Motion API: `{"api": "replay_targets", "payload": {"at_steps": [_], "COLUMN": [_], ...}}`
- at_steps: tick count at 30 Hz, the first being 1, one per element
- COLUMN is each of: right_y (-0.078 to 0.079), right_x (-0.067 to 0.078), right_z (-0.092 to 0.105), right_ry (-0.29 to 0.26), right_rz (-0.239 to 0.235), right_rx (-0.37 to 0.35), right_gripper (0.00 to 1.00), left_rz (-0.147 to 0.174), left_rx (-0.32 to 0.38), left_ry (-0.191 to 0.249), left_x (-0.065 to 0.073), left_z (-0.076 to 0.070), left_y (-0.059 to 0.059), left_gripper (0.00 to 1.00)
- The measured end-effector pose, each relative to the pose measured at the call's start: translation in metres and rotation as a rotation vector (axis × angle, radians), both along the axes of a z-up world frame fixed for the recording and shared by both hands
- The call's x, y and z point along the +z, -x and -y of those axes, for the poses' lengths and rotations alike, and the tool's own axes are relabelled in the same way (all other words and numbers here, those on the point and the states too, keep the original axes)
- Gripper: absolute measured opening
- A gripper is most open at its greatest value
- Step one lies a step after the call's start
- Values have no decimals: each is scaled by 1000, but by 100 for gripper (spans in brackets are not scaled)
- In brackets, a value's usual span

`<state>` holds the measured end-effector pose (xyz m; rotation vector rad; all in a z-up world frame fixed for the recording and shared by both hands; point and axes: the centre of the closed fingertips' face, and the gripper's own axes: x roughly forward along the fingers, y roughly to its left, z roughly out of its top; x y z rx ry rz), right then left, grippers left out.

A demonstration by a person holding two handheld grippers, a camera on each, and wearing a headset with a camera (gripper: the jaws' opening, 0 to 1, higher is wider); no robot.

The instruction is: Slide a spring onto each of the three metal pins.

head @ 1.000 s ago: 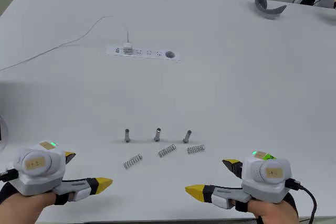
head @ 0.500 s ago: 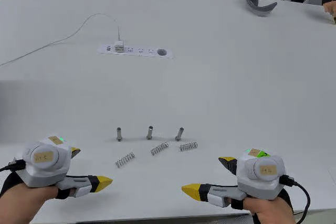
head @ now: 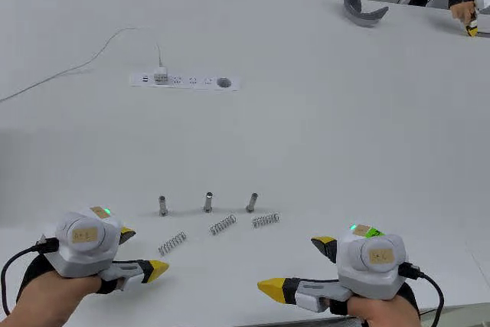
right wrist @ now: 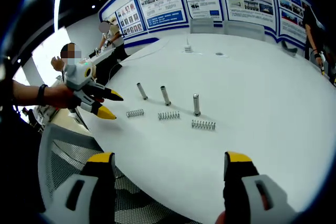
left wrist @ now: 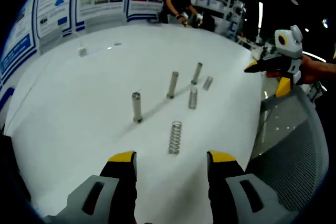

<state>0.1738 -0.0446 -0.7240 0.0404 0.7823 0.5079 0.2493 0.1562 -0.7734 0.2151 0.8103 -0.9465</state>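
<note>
Left gripper point(head: 143, 250): down at the near left edge of the white table point(head: 321, 135), jaws spread wide, nothing between them.
Right gripper point(head: 293, 266): at the near right edge, jaws gaping just as wide, gripping nothing.
Pins point(head: 208, 202): three metal pins upright in a row, beyond the two grippers, all bare.
Springs point(head: 223, 224): three lying flat, one just on the near side of each pin, clear of both grippers.
Power strip point(head: 184, 80): far back on the table, white cable plugged in.

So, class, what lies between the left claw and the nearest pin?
A spring lies loose between the left claw and that pin, as the left gripper view shows.
</note>
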Motion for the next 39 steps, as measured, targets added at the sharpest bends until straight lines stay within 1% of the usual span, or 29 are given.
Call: {"api": "replay_targets", "payload": {"at_steps": [2, 4, 9, 12, 13, 15, 19, 22, 25, 28, 29, 30, 32, 36, 38, 39], "right_y": [0, 0, -1, -1, -1, -1, -1, 0, 0, 0, 1, 1, 1, 2, 2, 2], "right_x": [0, 1, 1, 1, 1, 2, 0, 0, 0, 0, -1, -1, -1, -3, -4, -4], "right_z": [0, 0, -1, 0, 0, 0, 1, 1, 1, 3, 3, 4, 4, 2, 1, 0], "right_ry": [-2, -6, -10, -12, -14, -13, -15, -13, -17, -15, -15, -17, -19, -19, -21, -22], "right_rz": [-1, 1, 1, 1, 2, 0, -3, -5, -5, -7, -7, -7, -9, -14, -15, -15], "right_rx": [-3, -3, -6, -5, -7, -8, -9, -7, -10, -12, -13, -15, -17, -12, -11, -11], "right_gripper": [87, 86, 86, 86, 86, 86, 85, 85, 85, 85, 85, 85, 85, 85, 85, 85], "left_rz": [5, 5, -4, -9, -18, -23, -22, -15, -8, -4, 8, 4, 10, 36, 50, 31], "left_rx": [-2, -2, -17, -16, -6, -2, -14, -29, -54, -65, -66, -68, -69, -95, -104, -99], "left_ry": [-2, 0, -4, -10, -4, 9, 6, -15, -46, -59, -56, -62, -67, -99, -114, -108], "left_x": [-2, -4, -10, -15, -16, -17, -20, -23, -26, -29, -28, -28, -28, -28, -29, -29], "left_z": [3, 6, 15, 18, 19, 22, 30, 33, 34, 32, 32, 31, 30, 27, 26, 26], "left_y": [-3, -5, -6, -9, -9, -11, -13, -14, -11, -9, -10, -9, -8, -5, -8, -6], "left_gripper": [49, 47, 44, 41, 39, 36, 29, 27, 26, 24, 23, 22, 21, 17, 12, 11]}}
